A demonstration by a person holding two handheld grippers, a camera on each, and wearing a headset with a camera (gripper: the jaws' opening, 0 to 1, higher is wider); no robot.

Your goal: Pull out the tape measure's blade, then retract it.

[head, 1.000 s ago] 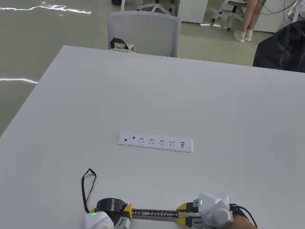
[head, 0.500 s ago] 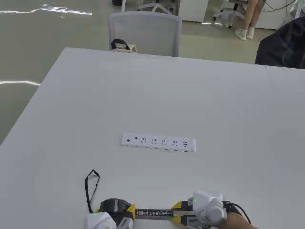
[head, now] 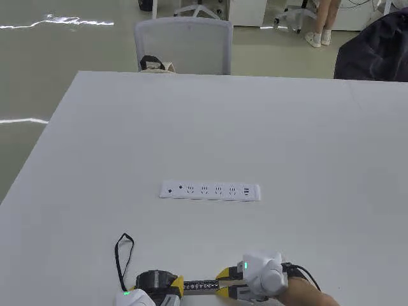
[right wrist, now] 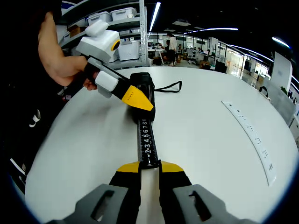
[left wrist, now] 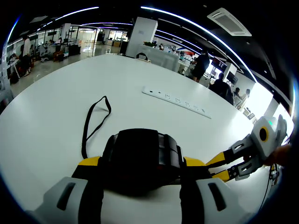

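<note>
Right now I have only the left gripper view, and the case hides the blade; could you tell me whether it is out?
Observer: Yes. A short stretch of blade runs straight from the case to the right tongs, which are shut on its tip.
Operator: Thank you. Which face is up?
Observer: The printed face, numbers showing.
Operator: Does the strip touch it?
Observer: No. The strip lies farther across the table, apart from the blade, roughly parallel.

left gripper [left wrist: 140, 162]: jaws clamped | right gripper [right wrist: 149, 166]: jaws pinched shut, facing the left one
</note>
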